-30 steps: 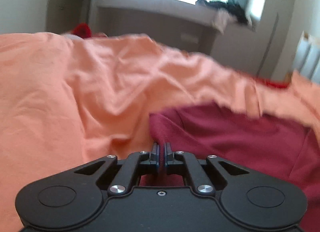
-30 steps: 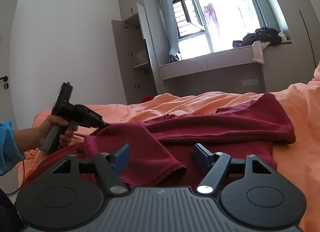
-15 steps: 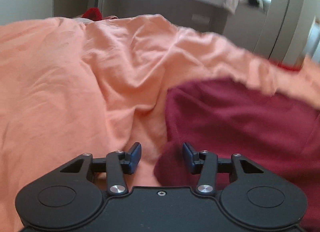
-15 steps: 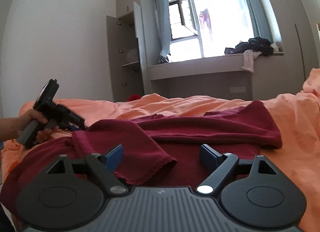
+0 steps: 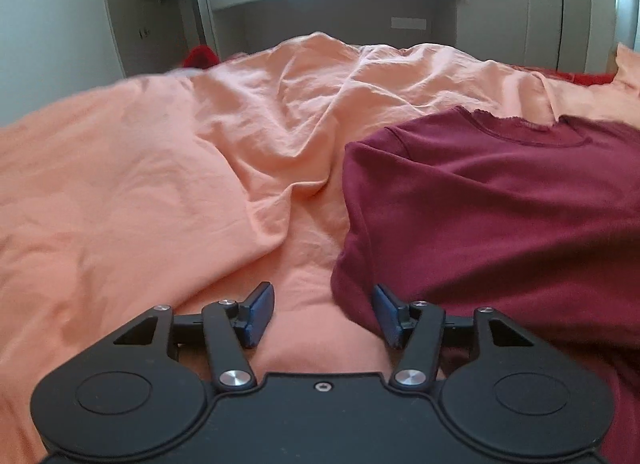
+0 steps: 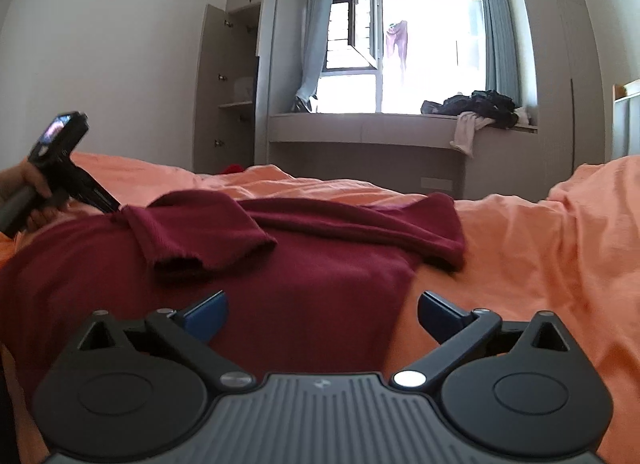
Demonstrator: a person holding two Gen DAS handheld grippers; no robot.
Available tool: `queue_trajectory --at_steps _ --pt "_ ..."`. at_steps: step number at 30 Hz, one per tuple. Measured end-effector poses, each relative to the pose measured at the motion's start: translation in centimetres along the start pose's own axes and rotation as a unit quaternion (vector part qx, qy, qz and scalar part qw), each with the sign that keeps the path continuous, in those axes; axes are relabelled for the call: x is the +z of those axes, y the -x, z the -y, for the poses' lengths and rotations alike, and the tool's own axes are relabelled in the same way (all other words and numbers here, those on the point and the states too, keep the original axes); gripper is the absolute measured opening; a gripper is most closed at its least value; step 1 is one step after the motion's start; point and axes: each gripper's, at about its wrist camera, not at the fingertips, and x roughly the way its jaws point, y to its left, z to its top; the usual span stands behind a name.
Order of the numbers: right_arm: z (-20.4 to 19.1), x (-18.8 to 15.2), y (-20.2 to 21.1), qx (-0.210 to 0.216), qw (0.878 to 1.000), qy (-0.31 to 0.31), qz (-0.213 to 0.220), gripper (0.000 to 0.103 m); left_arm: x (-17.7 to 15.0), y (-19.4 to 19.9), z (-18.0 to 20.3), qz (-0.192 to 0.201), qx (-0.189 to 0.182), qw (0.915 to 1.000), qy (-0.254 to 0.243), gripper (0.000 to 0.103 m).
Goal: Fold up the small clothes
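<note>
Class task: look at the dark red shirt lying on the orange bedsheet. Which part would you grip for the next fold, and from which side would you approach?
Probably the near right edge of the dark red shirt, coming in low from the bare orange sheet. That edge lies flat and free just ahead of the right tool, whose jaws are opening with nothing gripped. Both sleeves are already folded inward, so the side edges are clear.

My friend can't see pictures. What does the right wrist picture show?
A dark red shirt lies on an orange bed sheet, with both sleeves folded in over its middle. The right tongs are opening just above it, holding nothing. At the far left, a hand holds the left tongs at the shirt's edge.
</note>
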Motion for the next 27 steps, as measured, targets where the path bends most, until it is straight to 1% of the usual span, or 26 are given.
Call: queue_trajectory --at_steps 2,4,5,7,9,10,11,12,15,17,20,22,24,26,27 --pt "-0.1 -0.2 1.0 -0.005 1.0 0.007 0.0 0.103 -0.3 1.2 0.3 0.011 0.007 0.9999 0.005 0.069" --pt "-0.3 -0.4 2.1 -0.007 1.0 0.014 0.0 0.103 -0.9 2.8 0.9 0.026 0.013 0.9996 0.005 0.081" --pt "-0.3 -0.4 2.6 -0.007 1.0 0.016 -0.002 0.103 -1.1 3.5 1.2 0.03 0.013 0.9995 -0.002 0.083" --pt "-0.1 -0.7 3.6 -0.005 1.0 0.014 -0.011 0.103 -1.6 5.2 1.9 0.035 0.0 0.9993 -0.015 0.089" --pt "0.0 -1.2 4.7 -0.003 1.0 0.01 -0.025 0.103 -2.3 7.0 2.4 0.041 -0.012 0.999 -0.014 0.09" --pt "0.1 -1.4 5.2 -0.005 1.0 0.01 -0.028 0.103 -2.7 7.9 2.7 0.047 -0.019 0.9987 -0.012 0.093" --pt "0.1 -1.6 5.8 -0.01 0.999 0.013 -0.03 0.103 -3.2 8.8 2.9 0.055 -0.026 0.9981 -0.009 0.096" --pt "0.0 -1.8 6.4 -0.016 0.999 0.018 -0.033 0.103 -3.7 10.0 3.2 0.064 -0.033 0.9974 -0.005 0.102" --pt "-0.3 -2.2 8.0 -0.027 0.998 0.035 -0.043 0.103 -5.3 13.0 4.2 0.09 -0.057 0.9942 -0.006 0.102" --pt "-0.5 -2.6 8.6 -0.024 0.997 0.044 -0.058 0.103 -6.4 14.5 4.8 0.095 -0.066 0.9932 -0.015 0.102" --pt "-1.1 -3.5 8.9 -0.011 0.994 0.068 -0.091 0.103 -8.0 16.8 5.9 0.098 -0.071 0.9921 -0.03 0.102" --pt "-1.7 -4.4 8.6 0.012 0.989 0.093 -0.113 0.103 -9.0 17.9 6.3 0.101 -0.07 0.9917 -0.037 0.102" --pt "-2.4 -5.5 8.4 0.027 0.984 0.129 -0.123 0.103 -10.3 19.0 6.5 0.104 -0.073 0.9907 -0.049 0.102" --pt "-3.3 -6.6 8.2 0.023 0.975 0.176 -0.135 0.103 -11.3 19.7 6.7 0.106 -0.074 0.9896 -0.064 0.102" --pt "-3.9 -7.2 8.1 0.014 0.967 0.209 -0.142 0.103 -11.9 20.0 6.7 0.107 -0.071 0.9892 -0.071 0.102"
